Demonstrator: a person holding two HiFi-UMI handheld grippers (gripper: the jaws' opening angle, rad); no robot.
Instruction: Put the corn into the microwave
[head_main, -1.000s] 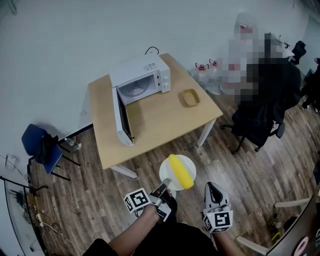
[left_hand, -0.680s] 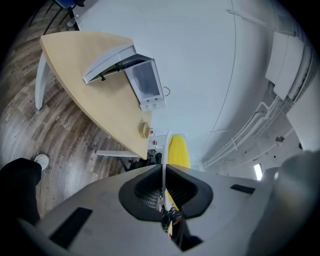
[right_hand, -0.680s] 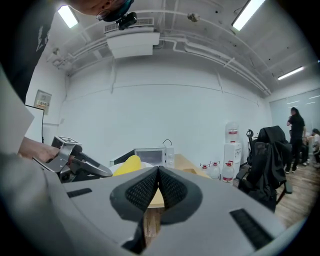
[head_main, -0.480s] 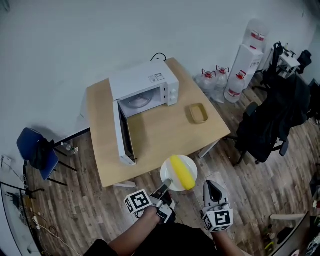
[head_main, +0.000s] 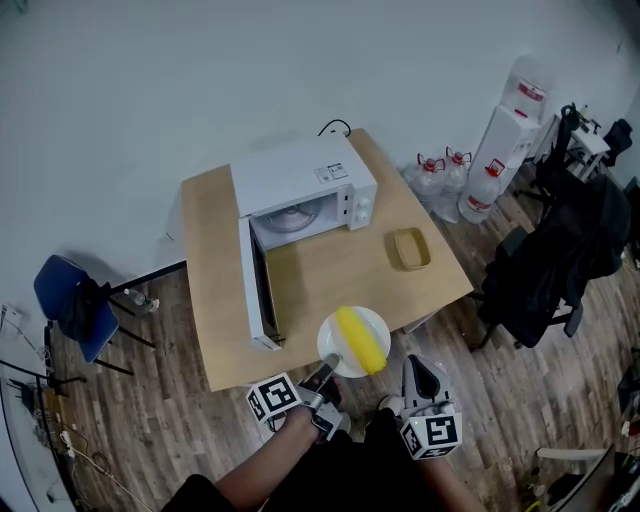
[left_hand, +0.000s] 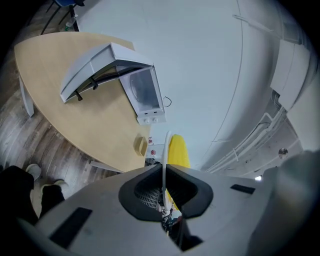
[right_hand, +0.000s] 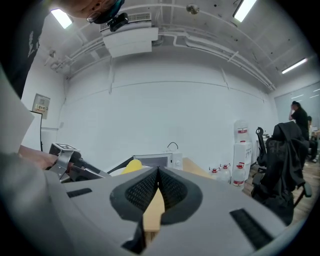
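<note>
Table (head_main: 330, 268) & open microwave (head_main: 305, 190) now nearer to tools: L gripper (head_main: 328, 372) clamped on plate (head_main: 331, 342) rim, corn (head_main: 362, 338) on plate just ahead of jaws; R gripper (head_main: 420, 363) closed, empty, alongside.

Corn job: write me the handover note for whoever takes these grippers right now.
Left gripper: shut on the rim of the white plate. The corn lies on that plate, held in the air at the near edge of the table.
Right gripper: shut, empty, beside the plate.
Microwave: on the table, door swung open, only its turntable seen inside.
Done: corn plated and gripped, door open.
Left: carry the plate in, set it down, release.
</note>
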